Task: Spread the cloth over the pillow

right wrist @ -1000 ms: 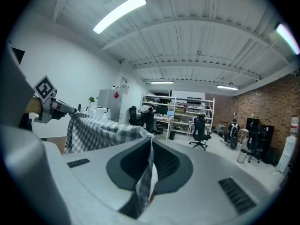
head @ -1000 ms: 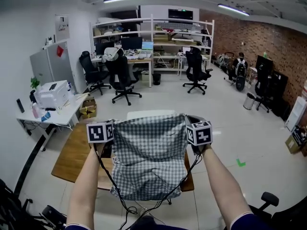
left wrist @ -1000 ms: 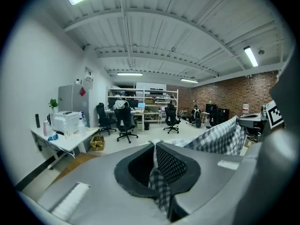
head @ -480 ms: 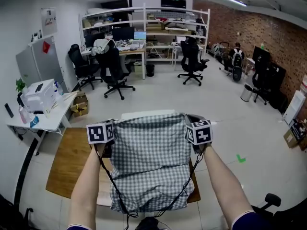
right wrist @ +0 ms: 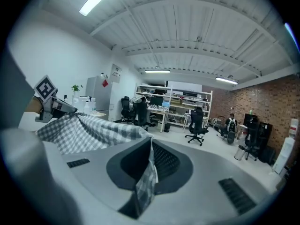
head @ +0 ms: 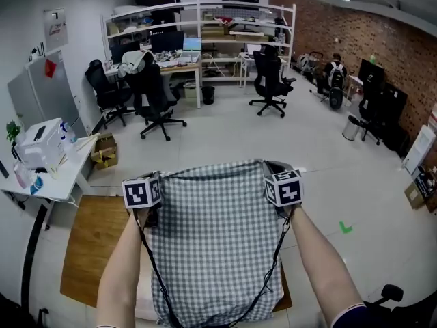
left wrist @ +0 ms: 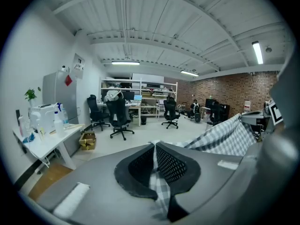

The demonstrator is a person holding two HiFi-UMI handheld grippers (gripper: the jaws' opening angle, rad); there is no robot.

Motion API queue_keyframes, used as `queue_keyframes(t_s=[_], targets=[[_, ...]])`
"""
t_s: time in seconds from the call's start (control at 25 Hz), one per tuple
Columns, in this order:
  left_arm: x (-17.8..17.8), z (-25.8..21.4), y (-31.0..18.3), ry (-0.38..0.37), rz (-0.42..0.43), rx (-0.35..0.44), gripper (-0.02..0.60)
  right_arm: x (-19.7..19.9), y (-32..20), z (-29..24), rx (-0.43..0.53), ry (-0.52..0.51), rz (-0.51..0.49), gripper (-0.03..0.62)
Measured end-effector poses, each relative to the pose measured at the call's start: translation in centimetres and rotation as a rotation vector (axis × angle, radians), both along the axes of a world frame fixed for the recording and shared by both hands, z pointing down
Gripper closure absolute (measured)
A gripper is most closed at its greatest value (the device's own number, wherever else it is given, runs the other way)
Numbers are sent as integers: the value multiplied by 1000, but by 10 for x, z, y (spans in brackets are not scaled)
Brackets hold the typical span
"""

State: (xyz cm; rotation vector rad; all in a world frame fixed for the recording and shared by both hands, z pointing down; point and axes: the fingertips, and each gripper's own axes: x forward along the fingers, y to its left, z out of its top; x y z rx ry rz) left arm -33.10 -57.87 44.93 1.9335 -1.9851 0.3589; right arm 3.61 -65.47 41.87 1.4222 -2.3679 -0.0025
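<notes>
over the table (head: pixel 89 244), left gripper (left wrist: pixel 153 165) and right gripper (right wrist: pixel 150 165), each pinched tight on a cloth (head: pixel 215 238) corner, have carried it forward, covering the pillow (head: pixel 141 298) at its far edge

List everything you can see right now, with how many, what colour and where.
cloth: one, grey-white check, held spread out, centre
pillow: one, white, edge showing under the cloth's lower left
table: one, wooden, below the cloth
shelving: one, white, far wall
office chairs: at least three, black, before the shelving
side table: one, white, left
cardboard box: one, brown, floor beside side table
left tongs: one, grey, shut on cloth's left corner
right tongs: one, grey, shut on its right corner
</notes>
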Motion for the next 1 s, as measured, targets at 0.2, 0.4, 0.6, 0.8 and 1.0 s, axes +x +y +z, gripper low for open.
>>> queue_keyframes(t_s=[0.2,0.4,0.6,0.8,1.0], targets=[[-14,15,-42,-14,-5,-32,566,-16,-43,18,-20,35,-3,576],[-26,47,-78,2,11,-86,566,-28,-80,47,-63,53,4,576],[-37,49,-115,26,28,-109,567,-35,-111,64,-87,72,26,576],[-44,50,-148,-1,45,-130,566,-44,-143,64,-87,88,34,576],[-56,51,-181,5,49,-129,566,-55,-178,62,-82,120,39,576]])
